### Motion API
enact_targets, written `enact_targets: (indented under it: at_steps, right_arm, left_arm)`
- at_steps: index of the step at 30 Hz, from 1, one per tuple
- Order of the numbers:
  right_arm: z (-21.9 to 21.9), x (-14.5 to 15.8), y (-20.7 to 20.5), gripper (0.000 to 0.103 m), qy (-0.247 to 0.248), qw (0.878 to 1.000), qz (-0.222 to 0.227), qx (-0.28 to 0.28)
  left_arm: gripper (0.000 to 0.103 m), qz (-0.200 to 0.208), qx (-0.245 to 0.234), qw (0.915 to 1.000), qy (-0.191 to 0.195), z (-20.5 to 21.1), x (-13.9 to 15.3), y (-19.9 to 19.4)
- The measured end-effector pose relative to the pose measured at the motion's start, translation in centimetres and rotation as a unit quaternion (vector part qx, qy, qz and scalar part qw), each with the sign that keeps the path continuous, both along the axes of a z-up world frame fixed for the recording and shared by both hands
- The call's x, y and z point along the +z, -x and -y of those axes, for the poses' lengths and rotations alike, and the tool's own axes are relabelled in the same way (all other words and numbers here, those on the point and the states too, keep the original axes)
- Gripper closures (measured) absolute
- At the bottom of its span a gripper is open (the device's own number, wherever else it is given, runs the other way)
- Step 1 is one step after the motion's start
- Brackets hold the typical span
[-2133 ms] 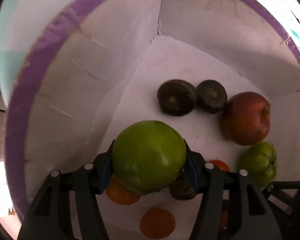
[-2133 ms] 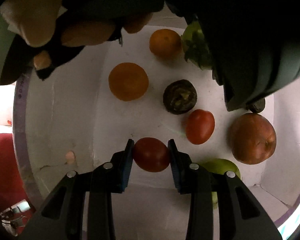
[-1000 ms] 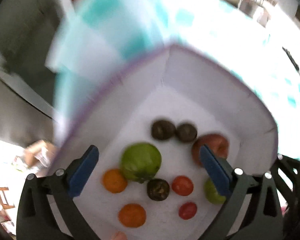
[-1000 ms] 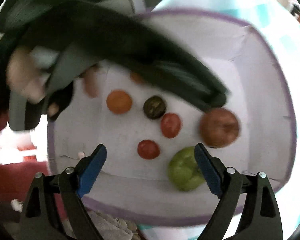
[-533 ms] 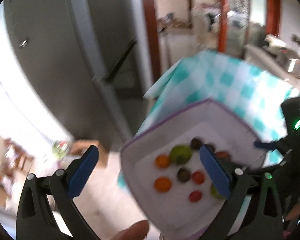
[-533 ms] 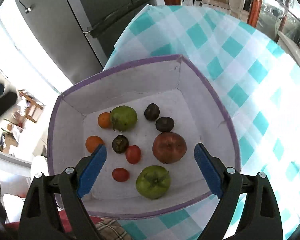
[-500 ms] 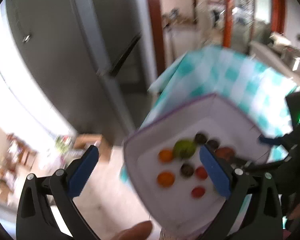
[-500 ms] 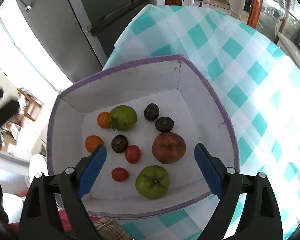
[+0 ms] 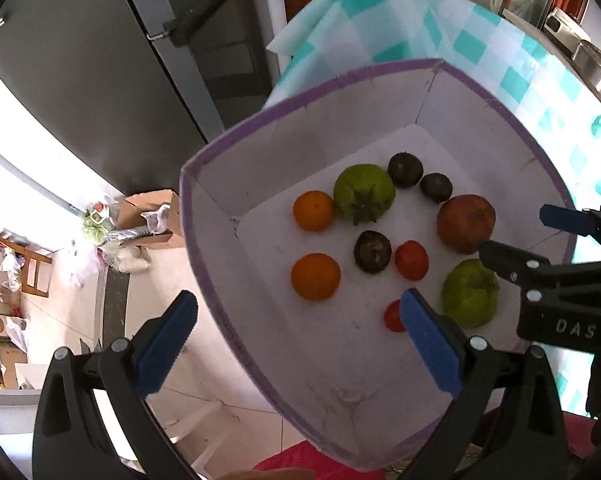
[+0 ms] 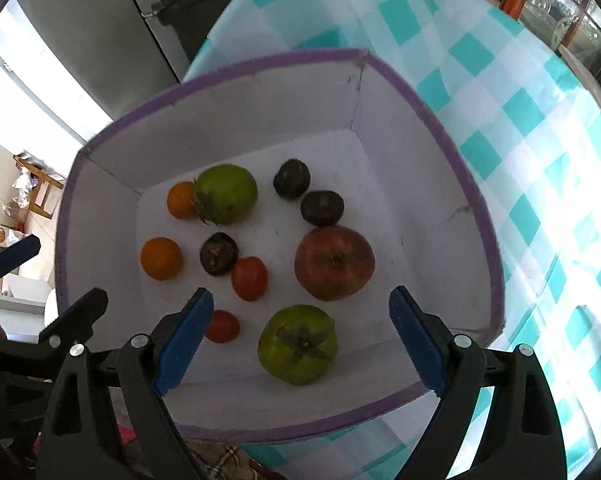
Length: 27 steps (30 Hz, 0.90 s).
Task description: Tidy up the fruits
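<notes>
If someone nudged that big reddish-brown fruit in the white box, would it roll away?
Probably a little. The reddish-brown fruit looks round, so a push would likely roll it across the flat floor of the box. It is the largest fruit there, so probably the heaviest. The dark fruit right beside it would likely stop it.

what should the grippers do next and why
Probably draw both grippers clear and stop. The left gripper and right gripper both hang above the box with jaws wide and nothing between them. All the fruit in view already lies on the box floor, including the big red fruit and both green ones, and none shows on the tablecloth.
</notes>
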State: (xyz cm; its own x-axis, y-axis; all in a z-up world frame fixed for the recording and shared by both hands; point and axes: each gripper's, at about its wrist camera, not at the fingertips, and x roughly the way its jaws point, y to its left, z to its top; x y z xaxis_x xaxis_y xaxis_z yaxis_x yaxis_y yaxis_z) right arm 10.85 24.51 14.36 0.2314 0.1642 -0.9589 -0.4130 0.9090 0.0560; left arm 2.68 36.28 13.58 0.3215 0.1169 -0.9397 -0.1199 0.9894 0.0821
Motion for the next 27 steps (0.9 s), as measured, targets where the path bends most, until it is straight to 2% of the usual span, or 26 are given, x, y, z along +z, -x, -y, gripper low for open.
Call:
enact_targets:
  at_steps: [12,27]
  right_arm:
    - [-0.2,-1.7,-1.3,0.016,0.011,1.000,-0.021,-0.019]
    - [1.1,-3.1,-2.3,0.016,0.009,0.998,-0.041,-0.046]
  left_arm:
    - [0.002,-0.028,-0.025,0.9992,0.012,0.0,-2.2,-2.2]
    - [0.002,-0.037,-0.039,0.9985,0.012,0.3,-2.7,-3.6]
